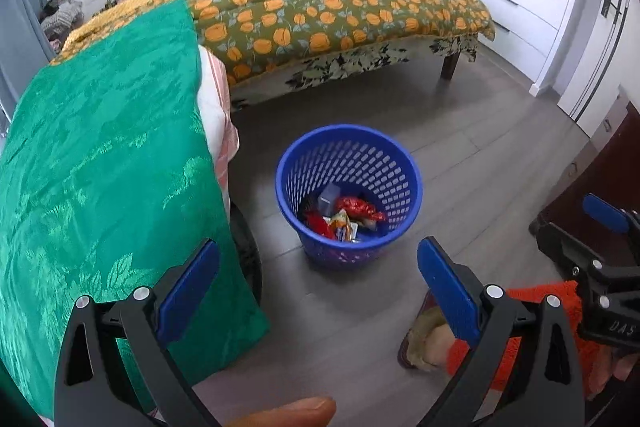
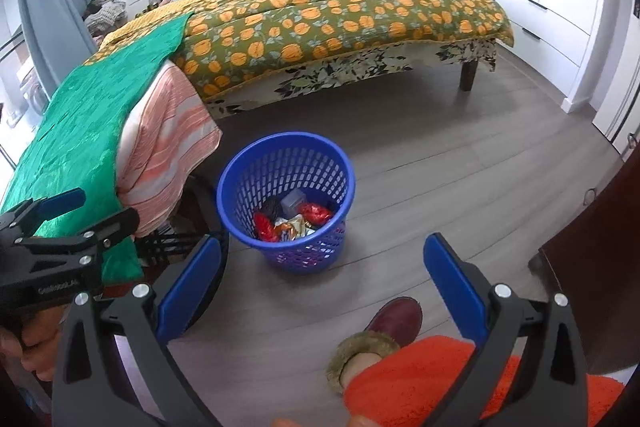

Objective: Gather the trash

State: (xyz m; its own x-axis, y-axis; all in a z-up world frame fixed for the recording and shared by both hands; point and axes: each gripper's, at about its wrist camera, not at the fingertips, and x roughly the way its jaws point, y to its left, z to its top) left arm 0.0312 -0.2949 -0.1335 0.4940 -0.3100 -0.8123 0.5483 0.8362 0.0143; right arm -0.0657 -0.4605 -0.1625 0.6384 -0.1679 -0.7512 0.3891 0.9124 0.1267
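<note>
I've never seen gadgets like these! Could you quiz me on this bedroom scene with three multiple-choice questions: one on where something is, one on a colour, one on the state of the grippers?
1. Where is the bin?
A. On the bed
B. On the floor near the bed
C. Inside the wardrobe

2. What colour is the bin?
A. Blue
B. Red
C. White

3. How are the two grippers, left and right?
A. Both open and empty
B. Both shut on wrappers
C. One holds a bottle

Answers: 1 B, it stands on the grey floor beside the bed. 2 A, its mesh wall is blue, with wrappers inside. 3 A, each pair of fingers stands wide apart with nothing between.
</note>
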